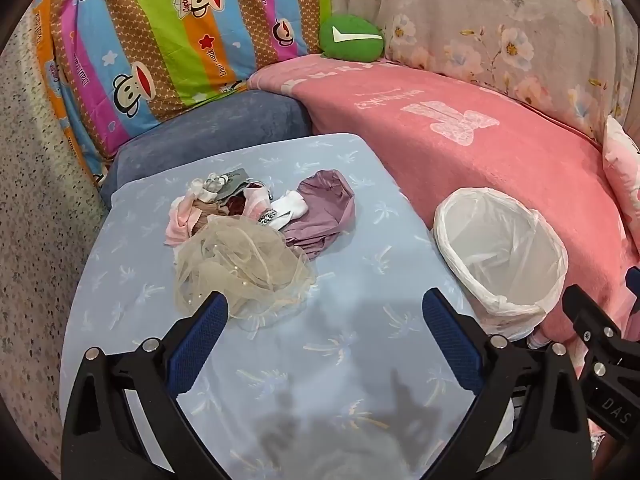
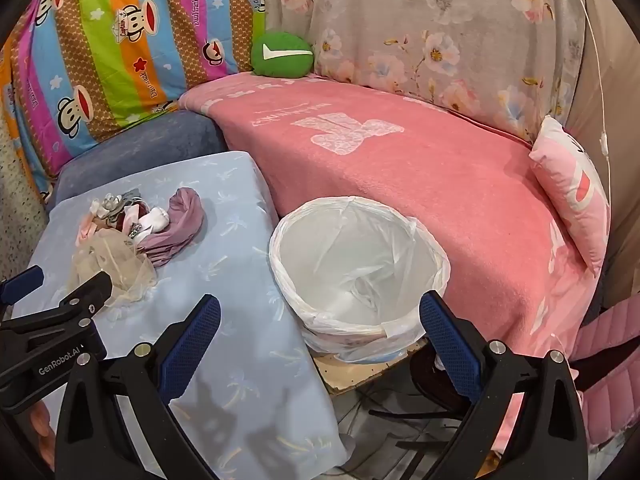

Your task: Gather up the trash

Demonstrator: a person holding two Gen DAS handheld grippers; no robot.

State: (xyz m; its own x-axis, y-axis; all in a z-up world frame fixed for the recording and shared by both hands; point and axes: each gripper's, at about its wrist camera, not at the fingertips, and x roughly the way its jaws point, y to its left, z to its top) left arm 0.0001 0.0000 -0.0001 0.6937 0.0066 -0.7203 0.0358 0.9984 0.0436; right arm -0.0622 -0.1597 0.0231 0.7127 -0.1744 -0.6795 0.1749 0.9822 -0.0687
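i have my left gripper [image 1: 324, 308] low over the near part of the worktop [image 1: 360, 360], jaws wide apart and holding nothing. the worktop wears a pale blue cloth with a faint palm print. just beyond the left fingertip lies the trash pile [image 1: 256, 232] — a cream tulle puff [image 1: 240, 268] nearest me, touching pink scraps [image 1: 180, 220] on its far left, a white wad [image 1: 290, 206] and a crumpled mauve cloth [image 1: 324, 212] on the far right. there is something grey at the far edge of the pile, maybe a tag; i cannot tell.

my right gripper [image 2: 320, 316] hangs to the right of the worktop, jaws also spread and bare, with the bin [image 2: 360, 272] directly beyond them. the bin is lined with a white plastic bag and sits just beside the worktop's right edge, against the pink blanket [image 2: 420, 184].

far back, a green cushion [image 2: 282, 54] rests on the blanket's far end — between the striped monkey sheet [image 2: 120, 40] and the floral sheet [image 2: 420, 32]. a pink pillow [image 2: 572, 188] leans at far right.
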